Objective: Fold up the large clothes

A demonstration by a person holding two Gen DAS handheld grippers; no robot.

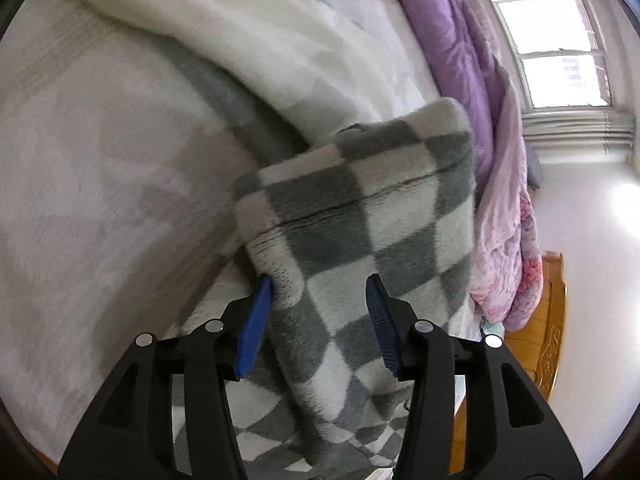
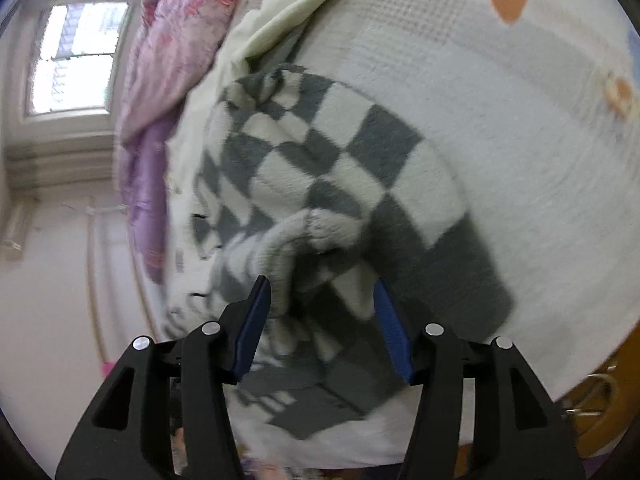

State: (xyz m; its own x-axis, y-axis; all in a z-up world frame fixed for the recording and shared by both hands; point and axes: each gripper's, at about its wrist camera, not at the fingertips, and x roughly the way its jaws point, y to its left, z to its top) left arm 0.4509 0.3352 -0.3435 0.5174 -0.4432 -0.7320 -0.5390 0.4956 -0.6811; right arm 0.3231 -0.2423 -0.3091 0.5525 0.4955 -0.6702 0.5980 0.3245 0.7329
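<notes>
A grey-and-white checkered fleece garment lies on the bed. In the left wrist view a folded part of it runs up between the blue pads of my left gripper, whose jaws stand wide apart around the cloth. In the right wrist view the same garment is bunched on the bed, with a ribbed cuff or hem just ahead of my right gripper. Those jaws are also wide open, over the cloth without pinching it.
A white blanket covers the bed, with a cream sheet at the back. A purple and pink floral quilt is heaped along the far side. A window, white wall and wooden bed frame lie beyond.
</notes>
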